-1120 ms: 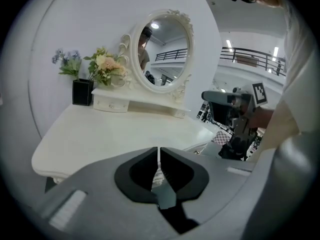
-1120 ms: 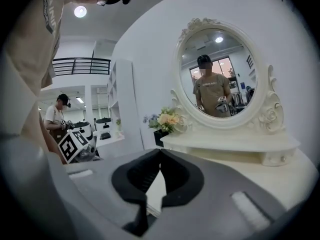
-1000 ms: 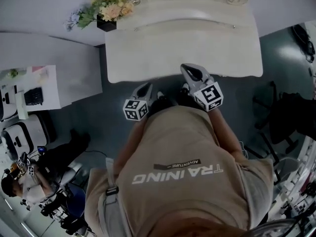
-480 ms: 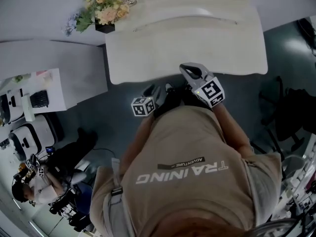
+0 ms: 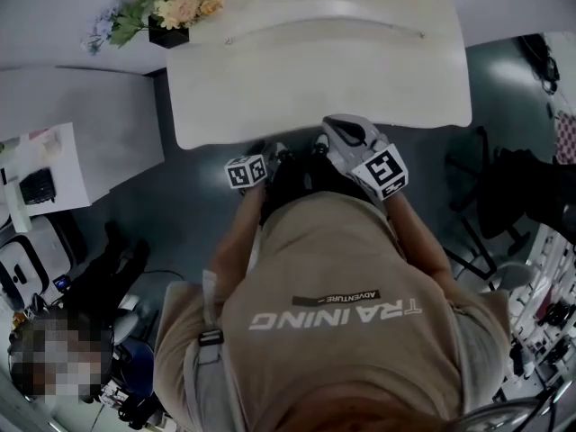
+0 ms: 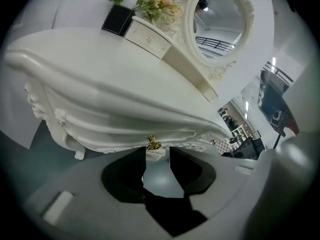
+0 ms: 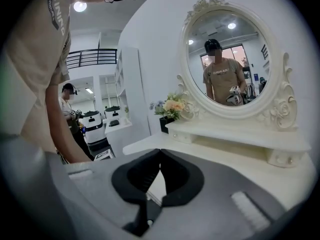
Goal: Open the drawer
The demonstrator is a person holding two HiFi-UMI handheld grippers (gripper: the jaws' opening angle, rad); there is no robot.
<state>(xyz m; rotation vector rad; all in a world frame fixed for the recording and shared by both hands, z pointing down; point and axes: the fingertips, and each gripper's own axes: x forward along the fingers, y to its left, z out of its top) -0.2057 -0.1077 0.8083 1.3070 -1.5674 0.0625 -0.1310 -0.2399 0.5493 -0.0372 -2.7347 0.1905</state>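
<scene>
A white carved dressing table (image 5: 315, 70) stands in front of me. Its shut front drawer (image 6: 115, 124) carries a small gold knob (image 6: 153, 143). My left gripper (image 6: 157, 151) is low in front of the table, with its marker cube (image 5: 247, 171) just off the front edge. Its jaws are opening, the knob is just beyond their tips, and nothing sits between the pads. My right gripper (image 5: 346, 133) hovers over the table's front edge. Seen from its own camera, the right gripper (image 7: 160, 151) is shut and holds nothing.
An oval mirror (image 7: 227, 59) and a small upper drawer (image 6: 147, 36) stand at the table's back. A flower pot (image 5: 166, 7) sits at its back left corner. A white desk (image 5: 54, 151) is to the left, a dark chair (image 5: 504, 196) to the right, and another person at lower left.
My left gripper has dropped lower and closer in under the table's front edge. The right gripper has hardly moved.
</scene>
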